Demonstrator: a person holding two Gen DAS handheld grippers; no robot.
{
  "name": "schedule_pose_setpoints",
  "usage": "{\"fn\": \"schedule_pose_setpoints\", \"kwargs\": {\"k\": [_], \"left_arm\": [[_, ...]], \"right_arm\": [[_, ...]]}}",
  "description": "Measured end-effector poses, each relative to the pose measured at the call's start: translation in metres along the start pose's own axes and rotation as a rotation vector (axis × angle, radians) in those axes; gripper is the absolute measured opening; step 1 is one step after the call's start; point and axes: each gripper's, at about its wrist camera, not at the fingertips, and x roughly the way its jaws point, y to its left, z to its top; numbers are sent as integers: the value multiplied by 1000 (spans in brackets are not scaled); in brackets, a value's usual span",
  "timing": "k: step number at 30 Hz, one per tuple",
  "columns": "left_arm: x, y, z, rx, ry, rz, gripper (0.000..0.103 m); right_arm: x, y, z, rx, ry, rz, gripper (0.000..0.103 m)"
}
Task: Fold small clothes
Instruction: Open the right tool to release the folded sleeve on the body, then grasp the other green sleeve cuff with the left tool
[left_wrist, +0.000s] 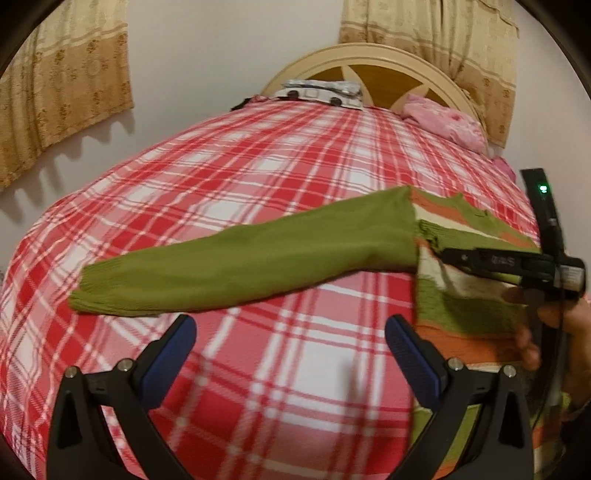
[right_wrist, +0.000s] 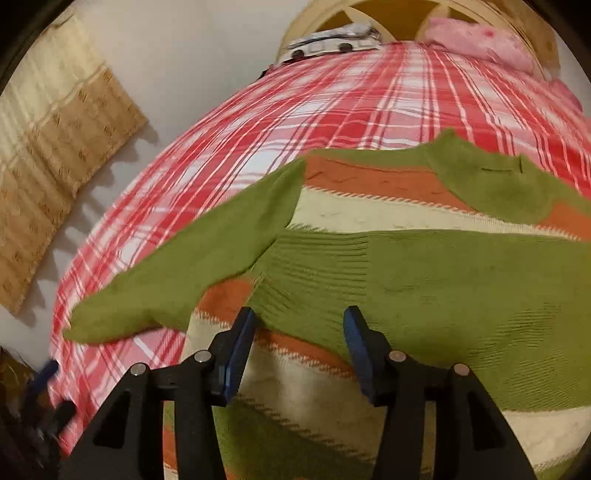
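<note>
A: Start with the biggest thing. Where does the work lie?

B: On the bed (left_wrist: 229, 177), under a red and white plaid blanket (left_wrist: 295, 387). The striped sweater (right_wrist: 369, 218), green, orange and cream, lies flat on its right part. One green sleeve already crosses the body, cuff (right_wrist: 317, 262) toward the left. The other sleeve (left_wrist: 236, 266) stretches out left over the plaid, unfolded.

A: And the tools?

B: The left gripper (left_wrist: 290, 345) hovers just near of that outstretched sleeve, jaws spread wide, holding nothing. The right gripper (right_wrist: 299, 345) sits low over the sweater's body, jaws parted with only a moderate gap, not pinching the knit. In the left view it reaches in from the right, level with the bed, its tip at the armpit seam, the person's right hand (left_wrist: 554, 314) behind it.

A: So the step in hand?

B: I judge it's folding the left sleeve in. Take it near the cuff, both layers, lift only slightly, and carry it right across the body to lie over the first sleeve. The right gripper could pin the shoulder so the body doesn't drag.
</note>
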Motion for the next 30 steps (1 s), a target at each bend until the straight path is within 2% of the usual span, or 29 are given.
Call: {"fn": "schedule_pose_setpoints", "kwargs": {"k": [1,2,4,5,10,12,15,21,25,30], "left_arm": [[0,6,0,-3,0,20,103],[2,14,0,-15,4,42,103],[4,30,-1,-47,14,70,103],[5,39,-1,-67,17,85,103],[5,72,-3,-100,3,163,103],[8,86,-4,-113,6,191,103],[12,107,-5,-130,19,230,103],[12,156,-10,-235,27,311,103],[11,185,-11,-339,27,319,103],[15,197,-9,-401,13,278,101]], "right_arm": [[-2,5,1,-12,10,24,51],[-9,11,2,-19,-22,40,51],[-19,19,7,-35,-98,9,51],[-18,21,9,-35,-109,-3,51],[18,28,2,-29,30,33,51],[15,37,-7,-79,10,18,53],[13,50,-17,-126,23,49,53],[9,64,-38,-230,1,-9,53],[9,66,-43,-249,-10,-35,54],[11,66,-47,-249,-18,-57,60]]}}
